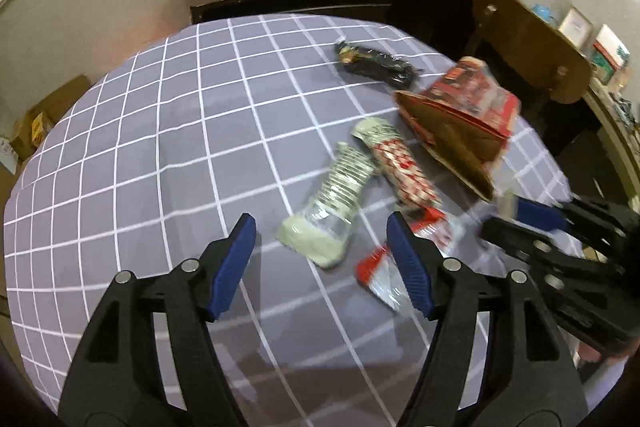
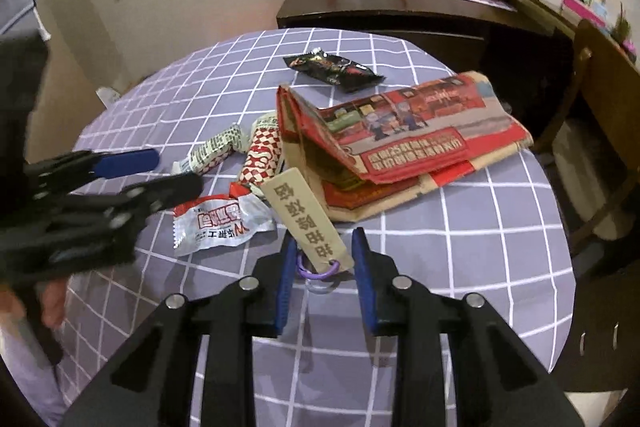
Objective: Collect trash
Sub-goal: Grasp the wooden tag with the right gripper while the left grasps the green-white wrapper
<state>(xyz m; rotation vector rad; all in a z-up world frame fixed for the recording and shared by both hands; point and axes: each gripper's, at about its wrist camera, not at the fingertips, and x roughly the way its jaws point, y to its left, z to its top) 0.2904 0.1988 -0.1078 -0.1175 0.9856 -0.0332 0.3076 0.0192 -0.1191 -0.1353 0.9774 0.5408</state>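
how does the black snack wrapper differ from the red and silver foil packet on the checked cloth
The black snack wrapper is dark and lies alone at the far side; the red and silver foil packet is shiny, crumpled and lies near, beside the other litter. The black one looks intact, while the foil one seems torn open. Both lie flat on the purple checked tablecloth.

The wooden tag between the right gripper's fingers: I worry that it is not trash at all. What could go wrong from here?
1. The wooden tag carries a purple ring, like a keychain; the right gripper could bin a keepsake.
2. The tag leans on the red paper bag, so lifting it may drag the bag.
3. The left gripper hangs open beside the silver sachet, close to the right one; they could collide.
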